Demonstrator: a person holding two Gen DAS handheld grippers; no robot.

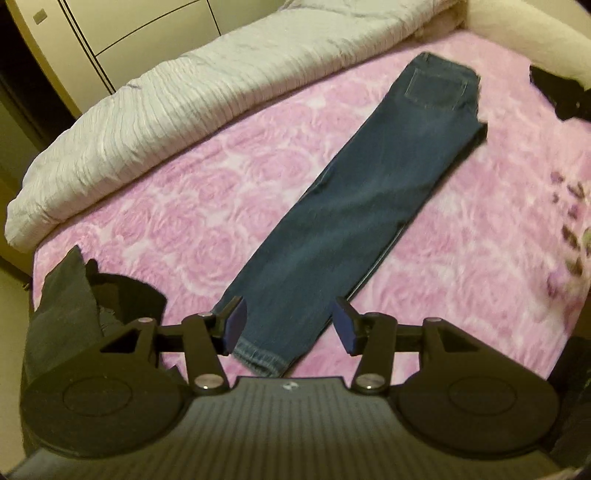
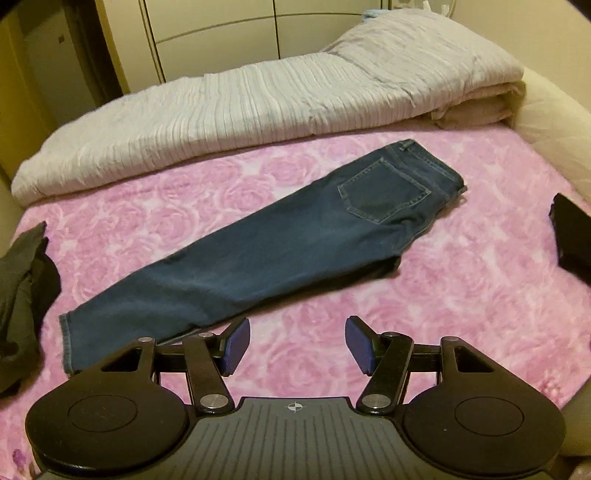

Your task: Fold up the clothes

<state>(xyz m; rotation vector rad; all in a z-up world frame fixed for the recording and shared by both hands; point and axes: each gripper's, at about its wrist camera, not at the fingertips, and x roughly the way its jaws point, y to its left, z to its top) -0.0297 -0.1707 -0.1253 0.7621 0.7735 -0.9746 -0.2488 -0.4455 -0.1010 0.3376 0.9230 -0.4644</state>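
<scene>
A pair of blue jeans (image 1: 354,206) lies flat on the pink rose-patterned bed cover (image 1: 177,192), folded lengthwise with one leg on the other, back pocket up at the far end. My left gripper (image 1: 291,325) hangs above the hem end, open, its blue pads apart with nothing pressed between them. In the right wrist view the jeans (image 2: 258,251) run from the hem at lower left to the waist at upper right. My right gripper (image 2: 295,345) is open above the bed cover (image 2: 443,295), just in front of the leg, holding nothing.
A rolled white-grey duvet (image 1: 155,110) (image 2: 229,118) lies along the far side of the bed. A dark crumpled garment (image 1: 74,295) (image 2: 26,280) sits by the hem end. Another dark item (image 1: 561,92) (image 2: 576,240) lies at the right edge. Wardrobe doors (image 2: 221,29) stand behind.
</scene>
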